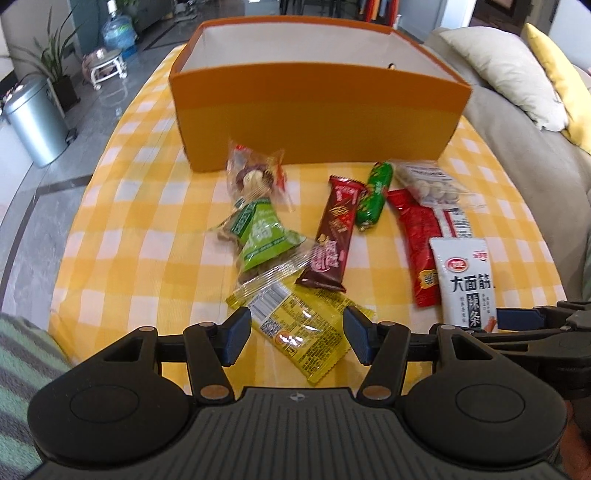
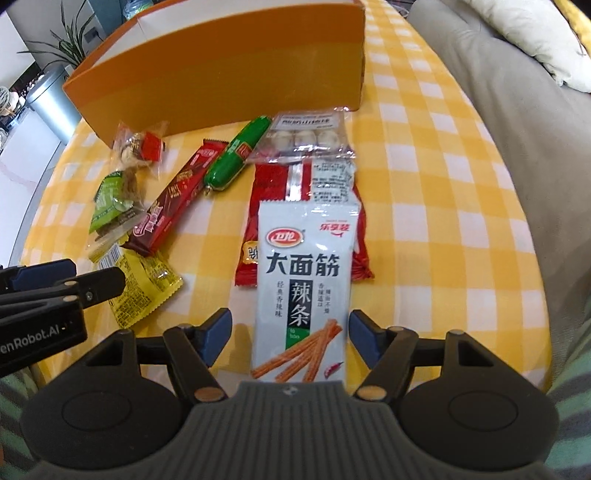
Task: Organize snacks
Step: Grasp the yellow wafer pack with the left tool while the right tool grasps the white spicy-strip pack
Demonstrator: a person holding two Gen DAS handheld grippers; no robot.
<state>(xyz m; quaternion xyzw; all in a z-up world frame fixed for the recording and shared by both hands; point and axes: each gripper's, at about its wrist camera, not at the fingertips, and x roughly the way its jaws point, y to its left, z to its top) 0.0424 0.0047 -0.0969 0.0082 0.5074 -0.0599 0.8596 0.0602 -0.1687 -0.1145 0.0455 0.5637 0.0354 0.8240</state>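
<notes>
Several snack packets lie on a yellow checked tablecloth (image 1: pixel 140 206) in front of an open orange box (image 1: pixel 317 122). My left gripper (image 1: pixel 297 338) stands open, its blue pads either side of a yellow packet (image 1: pixel 295 328) without touching it. My right gripper (image 2: pixel 290 338) is open astride a white spicy-strip packet (image 2: pixel 303 280), which lies on a red packet (image 2: pixel 266 221); its pads stand clear of the wrapper. Further back lie a brown-red bar (image 1: pixel 332 232), a green sausage (image 1: pixel 373 195), a green pouch (image 1: pixel 262 232), a clear nut bag (image 1: pixel 255 177) and a clear packet of white balls (image 1: pixel 428 184).
A grey sofa with cream and yellow cushions (image 1: pixel 517 74) borders the table on the right. On the floor at left stand a metal bin (image 1: pixel 33 122), a potted plant (image 1: pixel 55 62) and a water bottle (image 1: pixel 118 29). The left gripper's side (image 2: pixel 55 291) shows in the right wrist view.
</notes>
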